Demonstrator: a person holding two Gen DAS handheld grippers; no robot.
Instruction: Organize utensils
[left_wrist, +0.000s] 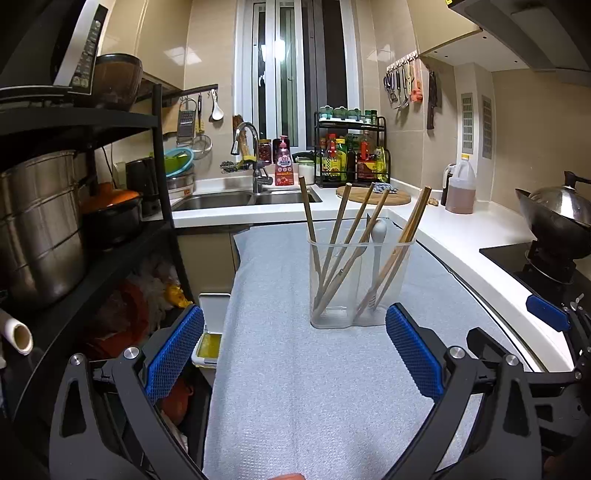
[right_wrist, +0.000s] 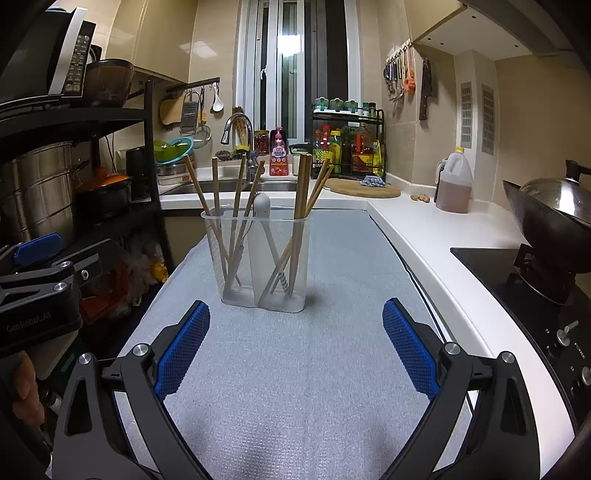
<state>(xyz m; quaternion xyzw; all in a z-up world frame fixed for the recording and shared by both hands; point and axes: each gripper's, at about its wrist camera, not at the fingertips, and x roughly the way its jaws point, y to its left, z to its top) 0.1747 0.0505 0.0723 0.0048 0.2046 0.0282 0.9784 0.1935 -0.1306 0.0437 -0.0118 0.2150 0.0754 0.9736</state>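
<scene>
A clear plastic utensil holder (left_wrist: 358, 280) (right_wrist: 258, 258) stands upright on a grey-blue mat (left_wrist: 314, 387) (right_wrist: 295, 369). Several wooden chopsticks (left_wrist: 341, 229) (right_wrist: 301, 192) and a white spoon (left_wrist: 378, 236) (right_wrist: 261, 206) lean inside it. My left gripper (left_wrist: 295, 354) is open, its blue pads wide apart just short of the holder, nothing between them. My right gripper (right_wrist: 295, 347) is open too, back from the holder with only bare mat between its pads. The right gripper also shows at the right edge of the left wrist view, and the left one at the left edge of the right wrist view.
A black shelf rack (left_wrist: 110, 236) with steel pots stands to the left. A white counter (right_wrist: 443, 236) with a hob and wok (right_wrist: 546, 221) runs along the right. Sink (left_wrist: 243, 199), bottle rack (left_wrist: 351, 155), cutting board (right_wrist: 365, 190) and oil jug (right_wrist: 454, 184) lie behind.
</scene>
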